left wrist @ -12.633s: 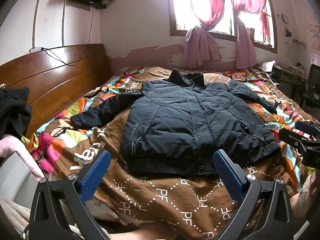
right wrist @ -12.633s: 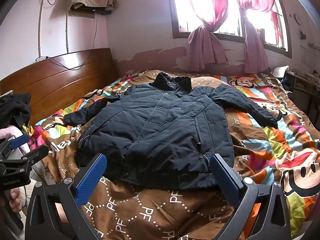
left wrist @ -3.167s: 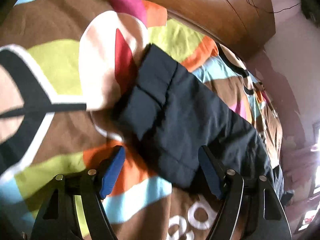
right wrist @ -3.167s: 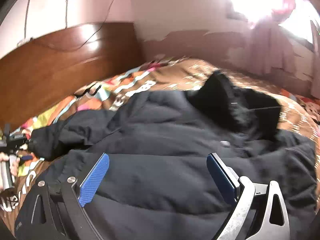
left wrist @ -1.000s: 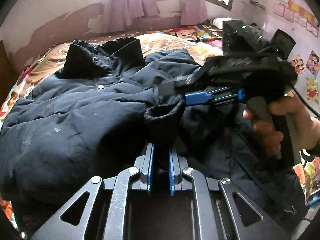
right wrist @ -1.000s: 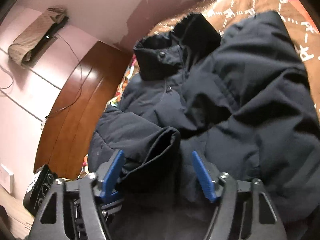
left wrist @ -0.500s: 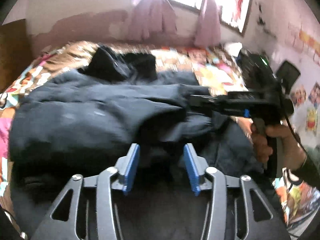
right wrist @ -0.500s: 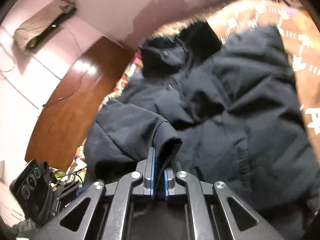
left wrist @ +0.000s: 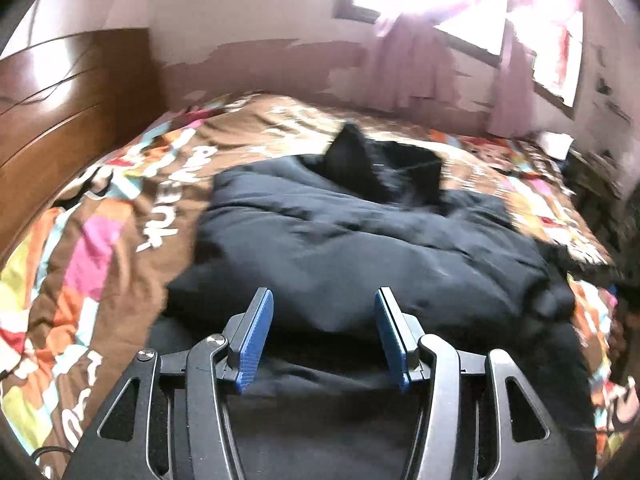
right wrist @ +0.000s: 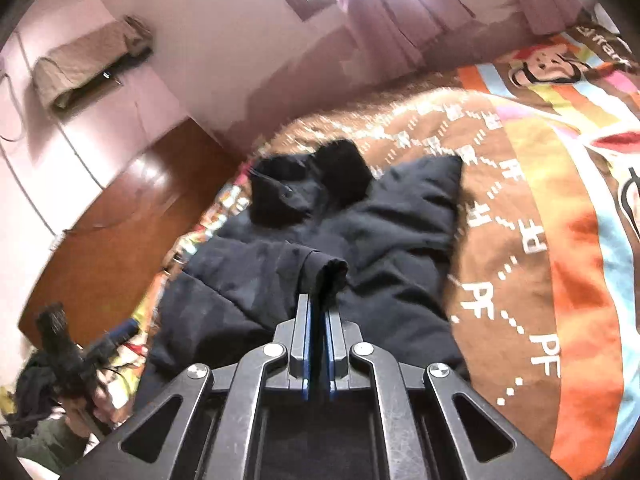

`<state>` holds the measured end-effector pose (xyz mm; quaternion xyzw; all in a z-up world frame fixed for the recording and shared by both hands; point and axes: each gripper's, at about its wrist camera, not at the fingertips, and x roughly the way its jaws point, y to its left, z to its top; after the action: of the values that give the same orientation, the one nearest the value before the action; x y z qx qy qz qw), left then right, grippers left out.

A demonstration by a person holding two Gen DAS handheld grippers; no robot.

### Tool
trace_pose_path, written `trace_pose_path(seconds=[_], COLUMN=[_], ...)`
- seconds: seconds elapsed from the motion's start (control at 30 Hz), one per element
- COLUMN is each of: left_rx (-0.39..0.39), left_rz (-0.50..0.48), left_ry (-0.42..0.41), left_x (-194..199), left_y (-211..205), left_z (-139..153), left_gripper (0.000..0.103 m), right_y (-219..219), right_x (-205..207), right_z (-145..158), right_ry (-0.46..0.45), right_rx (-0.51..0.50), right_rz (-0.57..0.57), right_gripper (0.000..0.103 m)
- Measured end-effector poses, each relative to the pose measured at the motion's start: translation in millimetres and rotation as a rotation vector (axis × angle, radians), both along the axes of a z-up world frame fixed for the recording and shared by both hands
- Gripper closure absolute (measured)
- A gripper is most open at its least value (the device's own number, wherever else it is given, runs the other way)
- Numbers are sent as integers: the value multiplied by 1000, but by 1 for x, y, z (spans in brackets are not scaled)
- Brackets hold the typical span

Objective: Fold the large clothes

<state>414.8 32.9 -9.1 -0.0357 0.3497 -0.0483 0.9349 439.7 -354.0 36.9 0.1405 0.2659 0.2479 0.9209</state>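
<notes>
So the big dark jacket (left wrist: 360,248) is lying spread on the bed, on top of that loud cartoon-print bedspread (left wrist: 92,248), with its collar (left wrist: 384,168) at the far end toward the window wall. One sleeve is folded in across the chest, and its cuff (right wrist: 329,272) is sticking up a bit.

The right gripper (right wrist: 318,340) has its jaws pressed together on that cuff, so the fabric is pinched between the blue pads and bunches up just past the tips.

The left gripper (left wrist: 322,336) isn't holding anything. Its jaws stand partly apart, blue pads (left wrist: 256,336) clear on both sides, hovering over the near, hem end of the jacket. Dark fabric shows below and behind the gap, but nothing is squeezed in it. In the right wrist view it shows up low on the left, blurry, in a hand.

The wooden headboard (left wrist: 60,120) runs along the left side of the bed, and pink curtains (left wrist: 416,64) hang at the bright window. The left wrist view is pretty smeared.
</notes>
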Motion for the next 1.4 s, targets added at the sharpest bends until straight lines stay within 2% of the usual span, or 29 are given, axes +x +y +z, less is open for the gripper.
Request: trace_pose_path(seconds=[0.1,0.13,0.17,0.2,0.23,0.27,0.3,0.37,0.47,0.57,0.67,0.87,1.07,1.4], left_rx=[7,18,27,26,9,-3,-10,-32,-42,-25,10,90,172,182], left_rz=[38,41,39,29,4,-12,-31,-90,-152,-201,-244,-279,-277,-269], left_ry=[16,19,23,26,22,13,8,11,50,120,147,190,206,186], left_x=[12,17,24,29,35,38,42,53,72,86,87,82,80,80], left_y=[16,19,20,20,17,14,9,-2,-14,-19,-18,-26,-36,-35], left_z=[-5,-6,-6,-7,-5,-4,-3,-3,-13,-32,-46,-65,-82,-89], left_gripper=[56,56,56,56,56,56,56,56,56,56,56,56,56,56], right_y=[7,11,10,12,15,20,25,44,74,98,115,133,138,143], right_x=[9,12,10,12,10,10,10,17,32,48,59,67,65,69], right_z=[-14,-15,-13,-11,-6,-1,3,12,14,-1,-25,-52,-76,-83], right_ry=[33,26,12,-10,-52,-83,-110,-144,-143,-89,-25,31,-12,-33], right_rx=[-76,-114,-143,-176,-214,-236,-257,-293,-307,-316,-368,-494,-551,-569], right_rz=[-38,-58,-75,-92,-111,-122,-125,-94,-5,89,134,164,160,145], right_gripper=[92,85,74,68,57,50,49,49,49,49,49,48,48,48])
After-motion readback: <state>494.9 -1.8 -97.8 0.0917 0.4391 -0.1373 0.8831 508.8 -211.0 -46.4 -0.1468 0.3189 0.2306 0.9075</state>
